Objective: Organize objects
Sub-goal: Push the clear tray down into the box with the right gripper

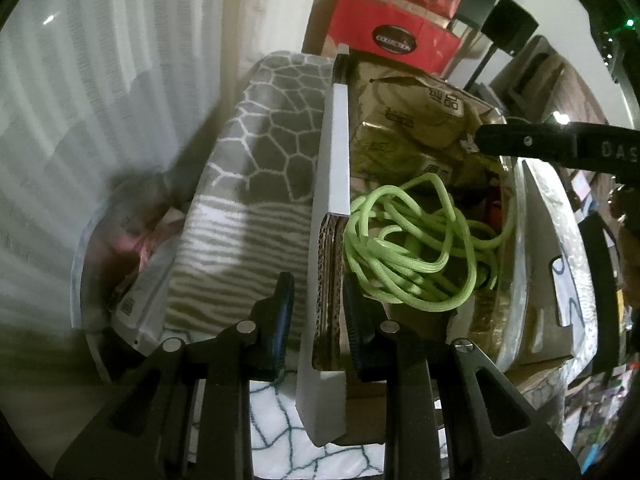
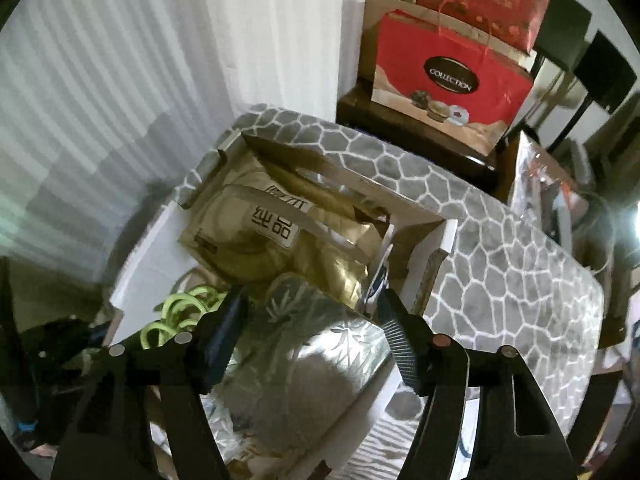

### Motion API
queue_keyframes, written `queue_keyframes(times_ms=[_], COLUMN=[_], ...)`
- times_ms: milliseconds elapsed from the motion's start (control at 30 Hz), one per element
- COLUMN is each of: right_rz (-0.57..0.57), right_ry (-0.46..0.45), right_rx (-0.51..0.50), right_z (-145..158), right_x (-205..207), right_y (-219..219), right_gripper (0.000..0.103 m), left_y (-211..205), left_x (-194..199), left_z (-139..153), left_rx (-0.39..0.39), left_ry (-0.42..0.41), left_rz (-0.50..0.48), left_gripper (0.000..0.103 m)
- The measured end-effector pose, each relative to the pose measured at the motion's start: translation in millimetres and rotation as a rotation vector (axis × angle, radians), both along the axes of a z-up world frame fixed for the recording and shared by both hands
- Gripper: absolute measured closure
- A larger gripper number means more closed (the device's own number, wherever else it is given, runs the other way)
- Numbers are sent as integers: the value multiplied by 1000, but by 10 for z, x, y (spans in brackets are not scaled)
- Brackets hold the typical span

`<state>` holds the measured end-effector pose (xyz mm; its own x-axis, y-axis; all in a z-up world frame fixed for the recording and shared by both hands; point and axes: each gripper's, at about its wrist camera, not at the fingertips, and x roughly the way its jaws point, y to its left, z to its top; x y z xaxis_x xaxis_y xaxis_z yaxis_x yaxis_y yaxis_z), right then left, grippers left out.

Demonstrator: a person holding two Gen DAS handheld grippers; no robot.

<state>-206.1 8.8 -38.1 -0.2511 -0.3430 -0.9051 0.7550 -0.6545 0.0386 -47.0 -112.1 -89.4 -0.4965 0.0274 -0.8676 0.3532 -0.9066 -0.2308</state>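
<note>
Grey-patterned bedding carries your cardboard box [image 2: 436, 216]: left hand-held gripper [image 1: 316, 300] clenched on its wall, right hand-held gripper [image 2: 308, 320] released directly above the silver foil packet [image 2: 312, 356] lying lengthwise toward you.

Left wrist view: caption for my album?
Left gripper pinches a cardboard box wall; green cord coiled inside.

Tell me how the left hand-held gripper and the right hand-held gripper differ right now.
The left hand-held gripper is nearly closed, its pads clamped on the box's white cardboard wall; the right hand-held gripper stands wide open, gripping nothing. The left sits beside the green cord; the right hovers over a shiny silver packet. Both point down into the same box.
</note>
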Motion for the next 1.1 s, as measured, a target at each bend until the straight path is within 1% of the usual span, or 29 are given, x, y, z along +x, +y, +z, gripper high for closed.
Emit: queue_keyframes(times_ms=[100,200,267,367,533,567,600,633,700,733,800,867,900,1000,1100], right_rz=[22,6,-19,3,34,42,54,58,60,61,69,71,71,63,69], right_ry=[7,-15,-40,-80,-27,-34,-63,-96,-147,-180,-238,-302,-329,-360,-387], right_rx=[-43,-85,-73,-79,-26,-35,-52,-70,-96,-104,-116,-123,-127,-128,-165], right_z=[59,156,177,171,125,119,112,101,85,62,9,-82,-132,-250,-277], right_x=[38,74,115,235,561,611,659,685,709,709,706,691,691,691,690], right_y=[10,82,141,191,181,206,237,282,343,378,400,400,392,353,312], right_gripper=[34,34,34,34,34,34,35,37,47,49,62,67,69,71,71], left_y=[9,21,25,33,31,31,33,32,22,21,20,22,22,19,13], left_x=[-4,-13,-13,-20,-16,-17,-18,-17,-11,-11,-7,-1,2,5,0], left_z=[6,11,22,24,27,27,25,24,28,28,29,27,28,25,24], left_rx=[1,-3,-3,0,2,1,-1,-1,2,4,6,8,8,6,6], left_ry=[2,0,3,5,5,5,4,3,4,4,6,7,7,4,3], left_rz=[0,-3,-3,-3,-1,-1,-1,0,4,4,3,1,-1,-1,3], left_gripper=[81,81,81,81,81,81,81,81,81,81,81,81,81,81,81])
